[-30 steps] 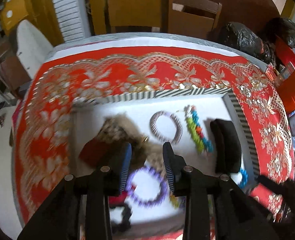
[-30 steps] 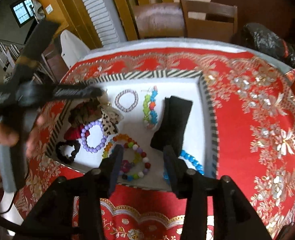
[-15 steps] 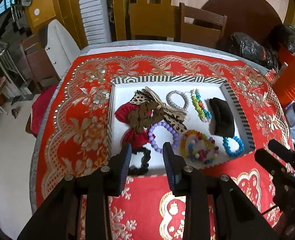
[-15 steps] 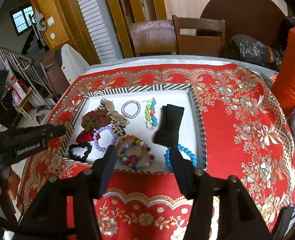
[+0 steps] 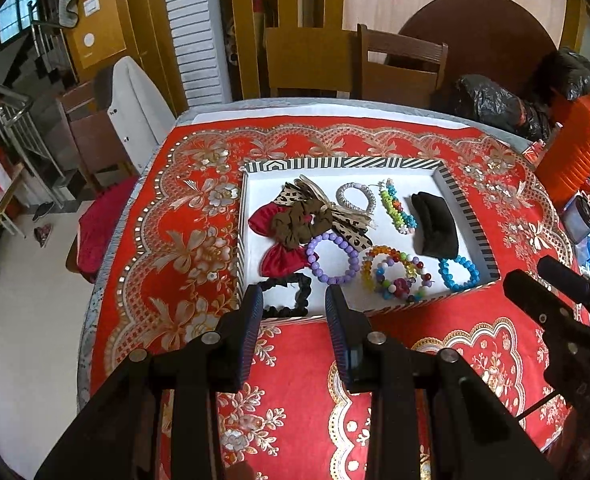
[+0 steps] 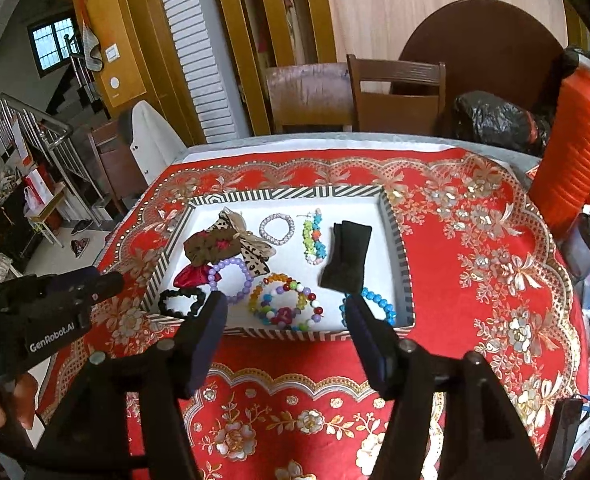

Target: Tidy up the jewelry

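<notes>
A white tray with a striped rim (image 5: 351, 163) (image 6: 291, 192) sits on the red tablecloth. It holds a purple bead bracelet (image 5: 333, 258) (image 6: 231, 278), a multicoloured bead pile (image 5: 395, 276) (image 6: 285, 302), a blue bracelet (image 5: 459, 272) (image 6: 371, 304), a black pouch (image 5: 435, 224) (image 6: 347, 256), a silver bracelet (image 5: 355, 196), scrunchies (image 5: 295, 220) and a black scrunchie (image 5: 285, 300). My left gripper (image 5: 294, 300) is open and empty above the tray's near edge. My right gripper (image 6: 287, 308) is open and empty, held back over the near rim.
The red and gold tablecloth (image 5: 175, 248) covers a round table. Wooden chairs (image 5: 399, 64) stand behind it. An orange container (image 6: 575, 128) and black bags (image 5: 495, 104) sit at the right. The table's left edge drops to the floor.
Both grippers have pulled back and up from the tray, which now looks smaller and farther. The left was low over the scrunchies. The right jaws have spread wider.
</notes>
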The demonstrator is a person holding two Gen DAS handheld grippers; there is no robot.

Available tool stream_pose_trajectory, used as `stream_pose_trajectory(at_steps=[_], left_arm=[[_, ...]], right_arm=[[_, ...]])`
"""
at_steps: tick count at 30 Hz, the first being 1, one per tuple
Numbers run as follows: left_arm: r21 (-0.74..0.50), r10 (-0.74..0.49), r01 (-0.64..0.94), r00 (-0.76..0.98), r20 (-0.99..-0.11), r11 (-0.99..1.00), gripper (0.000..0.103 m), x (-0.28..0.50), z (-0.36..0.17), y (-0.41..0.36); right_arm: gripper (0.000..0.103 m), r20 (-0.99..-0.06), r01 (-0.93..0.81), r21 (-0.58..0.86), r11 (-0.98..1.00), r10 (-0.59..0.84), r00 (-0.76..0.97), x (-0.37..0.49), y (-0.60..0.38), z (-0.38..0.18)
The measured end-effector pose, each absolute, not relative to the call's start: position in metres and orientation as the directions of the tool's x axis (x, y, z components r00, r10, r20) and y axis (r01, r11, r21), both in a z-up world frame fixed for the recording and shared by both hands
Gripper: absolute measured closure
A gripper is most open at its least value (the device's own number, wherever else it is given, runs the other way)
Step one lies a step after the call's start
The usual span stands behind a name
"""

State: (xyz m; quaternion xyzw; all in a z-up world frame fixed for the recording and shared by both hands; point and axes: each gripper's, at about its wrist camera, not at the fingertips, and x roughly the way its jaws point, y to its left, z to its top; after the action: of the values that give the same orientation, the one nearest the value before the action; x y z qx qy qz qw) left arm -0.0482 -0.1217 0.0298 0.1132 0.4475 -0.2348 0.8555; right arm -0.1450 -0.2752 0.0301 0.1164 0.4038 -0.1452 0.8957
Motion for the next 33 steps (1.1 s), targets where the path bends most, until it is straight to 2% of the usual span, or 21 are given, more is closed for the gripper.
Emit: stream_pose_trajectory(at_steps=[14,33], left_arm=[[0.026,-0.296,0.523,0.522,-0.800,0.852,0.085,-0.061,0.038,-0.122],[0.005,-0.311,0.530,0.506,-0.805,0.848,0.085,-0.062,0.036,-0.121]], right_arm=[[0.037,-0.759,0.353,0.081,0.932,-0.172,0.628,-0.150,-0.269,0.035],[0.036,-0.762,0.349,0.083,0.933,-0.166,0.626,-0.150,-0.269,0.032]])
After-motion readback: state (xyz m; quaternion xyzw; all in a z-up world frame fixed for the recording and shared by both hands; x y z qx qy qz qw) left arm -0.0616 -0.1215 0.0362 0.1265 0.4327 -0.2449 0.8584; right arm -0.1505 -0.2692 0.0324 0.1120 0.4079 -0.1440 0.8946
